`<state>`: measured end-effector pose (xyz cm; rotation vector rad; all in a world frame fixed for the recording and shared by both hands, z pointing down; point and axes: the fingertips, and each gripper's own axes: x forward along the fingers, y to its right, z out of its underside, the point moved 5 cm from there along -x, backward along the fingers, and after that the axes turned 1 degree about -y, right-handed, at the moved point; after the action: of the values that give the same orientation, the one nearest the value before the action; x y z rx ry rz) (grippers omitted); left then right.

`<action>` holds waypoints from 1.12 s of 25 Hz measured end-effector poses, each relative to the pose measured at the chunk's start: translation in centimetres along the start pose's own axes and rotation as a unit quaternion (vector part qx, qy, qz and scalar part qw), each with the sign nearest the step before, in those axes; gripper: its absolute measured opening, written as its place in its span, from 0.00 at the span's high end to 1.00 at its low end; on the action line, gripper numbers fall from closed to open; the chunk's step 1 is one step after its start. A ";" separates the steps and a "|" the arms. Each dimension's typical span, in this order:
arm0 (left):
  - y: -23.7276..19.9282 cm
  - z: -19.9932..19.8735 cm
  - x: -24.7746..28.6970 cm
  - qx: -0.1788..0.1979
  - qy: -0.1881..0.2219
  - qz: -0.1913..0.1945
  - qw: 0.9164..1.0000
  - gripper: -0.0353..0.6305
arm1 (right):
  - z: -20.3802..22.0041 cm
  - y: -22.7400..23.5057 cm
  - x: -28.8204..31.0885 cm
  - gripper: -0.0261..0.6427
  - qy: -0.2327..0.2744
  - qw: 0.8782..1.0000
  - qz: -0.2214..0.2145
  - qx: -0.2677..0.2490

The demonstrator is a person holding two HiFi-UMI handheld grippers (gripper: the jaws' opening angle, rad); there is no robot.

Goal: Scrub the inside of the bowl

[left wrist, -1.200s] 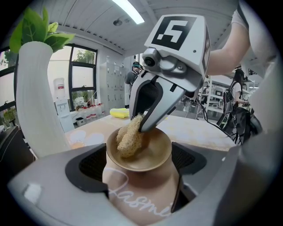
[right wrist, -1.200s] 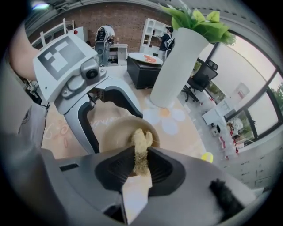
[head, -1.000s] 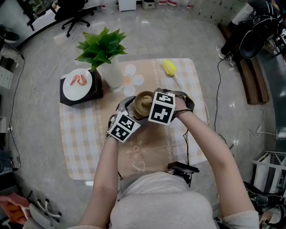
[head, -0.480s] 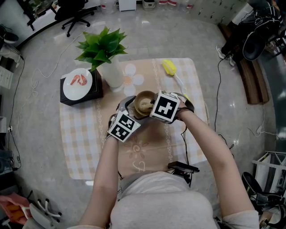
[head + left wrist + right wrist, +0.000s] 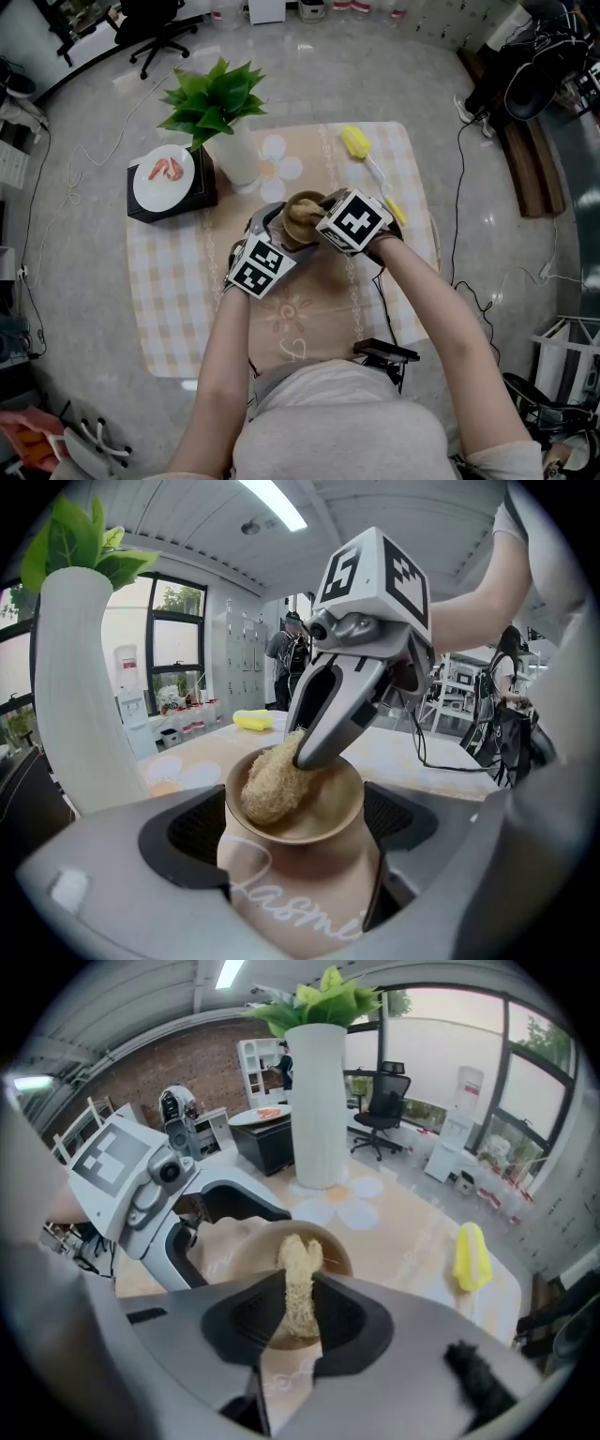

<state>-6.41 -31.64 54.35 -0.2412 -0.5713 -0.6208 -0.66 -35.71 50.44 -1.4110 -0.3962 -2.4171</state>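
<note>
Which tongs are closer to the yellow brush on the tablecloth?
Right. The right tongs, pinching the loofah inside the bowl, sit beside the handle end of the yellow brush. The left tongs clasp the bowl from the side away from the brush.

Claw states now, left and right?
Left claw: closed on the tan bowl.
Right claw: closed on the loofah scrubber, inside the bowl.

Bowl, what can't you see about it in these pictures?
Left gripper view: the scrubber in the right claw covers part of the bowl's inside.
Left gripper view: the bowl's writing is cut off by the left claw.
Head view: the claws' marker cubes hide part of the bowl.
</note>
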 end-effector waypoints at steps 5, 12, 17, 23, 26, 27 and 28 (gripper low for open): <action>-0.1 0.1 0.2 0.000 0.004 -0.001 1.000 0.24 | 0.2 0.9 -0.6 0.83 0.018 0.999 0.019 0.032; -0.1 0.2 0.1 -0.002 0.001 0.000 1.000 0.24 | 0.6 1.5 -2.5 0.83 0.037 0.997 0.049 0.056; 0.0 -0.1 0.0 0.001 0.004 -0.001 1.000 0.24 | 1.6 1.2 -4.0 0.83 0.051 0.995 0.061 0.067; -0.1 -0.6 -0.4 -0.001 0.024 -0.011 1.000 0.17 | 1.9 0.5 -5.6 0.83 0.081 0.992 0.061 0.078; 0.0 -0.8 -0.9 0.003 0.029 -0.015 0.999 0.15 | 1.8 0.1 -6.2 0.83 0.100 0.989 0.063 0.085; 0.1 -0.8 -1.0 0.004 0.031 -0.016 0.999 0.15 | 1.8 -0.1 -6.3 0.83 0.107 0.988 0.064 0.088; 0.2 -0.9 -1.2 0.006 0.032 -0.017 0.999 0.15 | 1.8 -0.2 -6.5 0.83 0.113 0.987 0.065 0.091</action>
<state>-6.68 -31.32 52.91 -0.2008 -0.5180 -0.6554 3.67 -33.97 45.61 -1.0406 -0.4403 -2.3360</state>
